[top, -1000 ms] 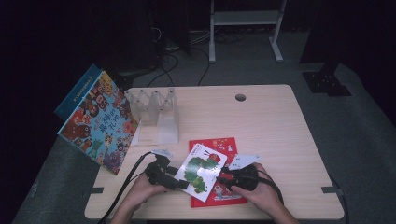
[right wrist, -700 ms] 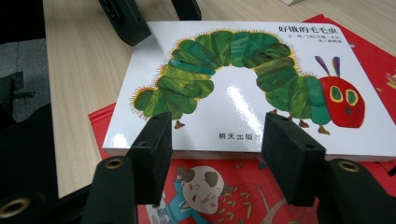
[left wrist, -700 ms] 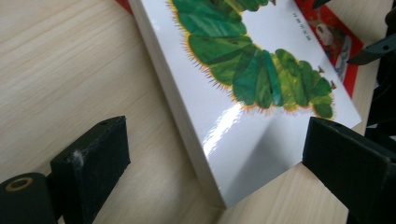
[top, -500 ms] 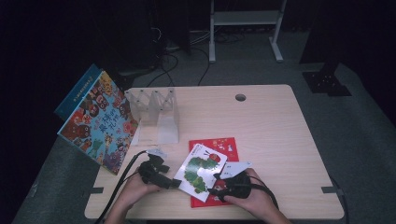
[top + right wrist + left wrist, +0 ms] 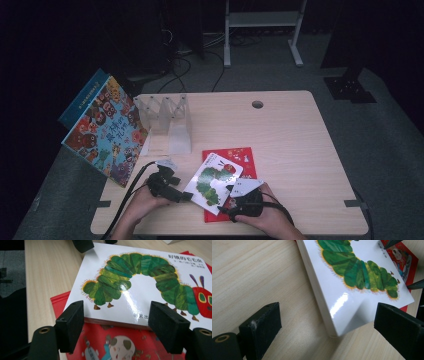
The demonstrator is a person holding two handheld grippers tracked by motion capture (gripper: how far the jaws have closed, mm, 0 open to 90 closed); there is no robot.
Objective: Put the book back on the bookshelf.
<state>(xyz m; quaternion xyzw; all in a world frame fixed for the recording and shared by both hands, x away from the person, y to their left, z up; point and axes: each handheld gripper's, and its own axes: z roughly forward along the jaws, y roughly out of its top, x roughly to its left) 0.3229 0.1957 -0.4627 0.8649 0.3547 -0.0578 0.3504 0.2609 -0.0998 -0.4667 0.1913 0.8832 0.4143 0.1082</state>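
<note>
Low in the frame, caterpillar book (image 5: 214, 180) atop red book (image 5: 239, 156); left gripper (image 5: 186, 196) spread wide at its lower-left corner, right gripper (image 5: 226, 206) just opened wider, gripping nothing.

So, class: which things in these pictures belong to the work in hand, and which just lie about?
In the work:
- caterpillar book
- red book under it
- left gripper
- right gripper, jaws just opened, nothing pressed between

Lying about:
- clear rack
- big picture book leaning at the table edge
</note>
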